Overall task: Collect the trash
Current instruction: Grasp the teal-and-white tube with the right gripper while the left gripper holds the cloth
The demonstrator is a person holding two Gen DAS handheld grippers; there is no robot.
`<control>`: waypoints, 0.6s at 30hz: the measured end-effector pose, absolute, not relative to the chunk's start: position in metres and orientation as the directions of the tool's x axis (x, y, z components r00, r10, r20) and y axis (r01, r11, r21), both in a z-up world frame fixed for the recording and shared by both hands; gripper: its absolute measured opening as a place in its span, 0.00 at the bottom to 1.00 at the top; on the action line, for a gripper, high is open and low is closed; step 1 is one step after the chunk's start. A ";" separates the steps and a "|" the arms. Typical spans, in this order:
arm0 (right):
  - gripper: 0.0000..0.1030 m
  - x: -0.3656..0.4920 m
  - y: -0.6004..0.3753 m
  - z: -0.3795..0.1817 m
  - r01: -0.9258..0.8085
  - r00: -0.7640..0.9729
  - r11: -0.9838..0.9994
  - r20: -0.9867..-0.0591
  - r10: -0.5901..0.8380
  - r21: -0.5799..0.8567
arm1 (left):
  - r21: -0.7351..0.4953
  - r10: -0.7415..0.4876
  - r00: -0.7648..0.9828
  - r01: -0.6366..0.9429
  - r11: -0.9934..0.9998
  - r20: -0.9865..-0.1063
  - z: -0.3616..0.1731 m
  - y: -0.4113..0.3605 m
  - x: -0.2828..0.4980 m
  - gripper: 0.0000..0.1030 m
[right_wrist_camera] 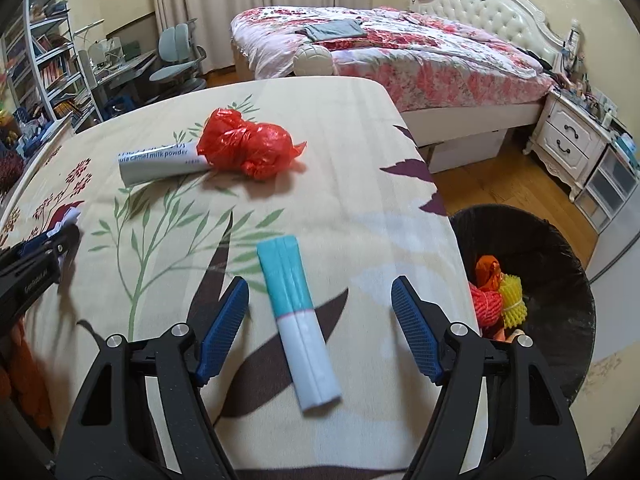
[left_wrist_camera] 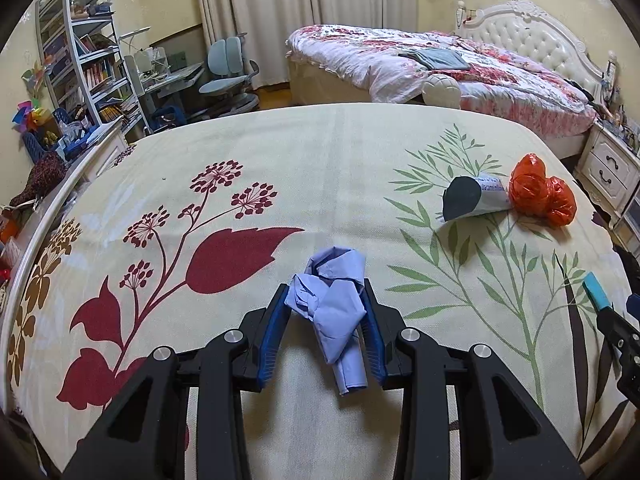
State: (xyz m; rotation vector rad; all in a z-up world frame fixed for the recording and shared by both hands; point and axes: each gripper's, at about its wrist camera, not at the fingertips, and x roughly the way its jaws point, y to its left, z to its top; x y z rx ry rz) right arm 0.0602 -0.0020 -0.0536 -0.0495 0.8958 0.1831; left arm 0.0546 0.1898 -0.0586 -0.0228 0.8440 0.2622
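My left gripper (left_wrist_camera: 325, 294) is shut on a crumpled pale blue paper (left_wrist_camera: 334, 304), low over the floral tablecloth (left_wrist_camera: 280, 168). My right gripper (right_wrist_camera: 320, 292) is open, its jaws either side of a teal and white packet (right_wrist_camera: 298, 320) lying flat on the cloth. A red plastic bag (right_wrist_camera: 244, 148) rests against a rolled grey milk powder packet (right_wrist_camera: 160, 162) farther back; both also show in the left wrist view, the bag (left_wrist_camera: 540, 192) and the packet (left_wrist_camera: 472, 198). A black-lined trash bin (right_wrist_camera: 532, 300) stands on the floor at the table's right edge.
The bin holds orange (right_wrist_camera: 486, 304) and yellow (right_wrist_camera: 512, 300) netting. A bed (right_wrist_camera: 400, 48) stands behind the table, a white nightstand (right_wrist_camera: 568, 136) at right, a desk chair (right_wrist_camera: 176, 60) and bookshelf (left_wrist_camera: 84, 56) at left. The left gripper shows at the right wrist view's left edge (right_wrist_camera: 60, 240).
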 end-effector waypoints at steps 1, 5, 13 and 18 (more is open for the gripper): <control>0.55 0.058 -0.002 -0.055 -0.185 0.602 0.982 -0.785 0.144 0.038 | 0.083 0.220 0.635 -0.239 0.967 -0.741 -0.058 0.190 0.054 0.36; 0.42 0.053 -0.001 -0.056 -0.205 0.602 0.978 -0.782 0.164 0.047 | 0.081 0.219 0.635 -0.238 0.968 -0.741 -0.058 0.190 0.053 0.36; 0.18 0.049 0.006 -0.055 -0.232 0.602 0.972 -0.779 0.176 0.040 | 0.079 0.211 0.640 -0.229 0.970 -0.739 -0.057 0.188 0.049 0.36; 0.16 0.046 0.006 -0.055 -0.229 0.606 0.972 -0.773 0.185 0.053 | 0.075 0.204 0.644 -0.223 0.972 -0.737 -0.057 0.186 0.047 0.36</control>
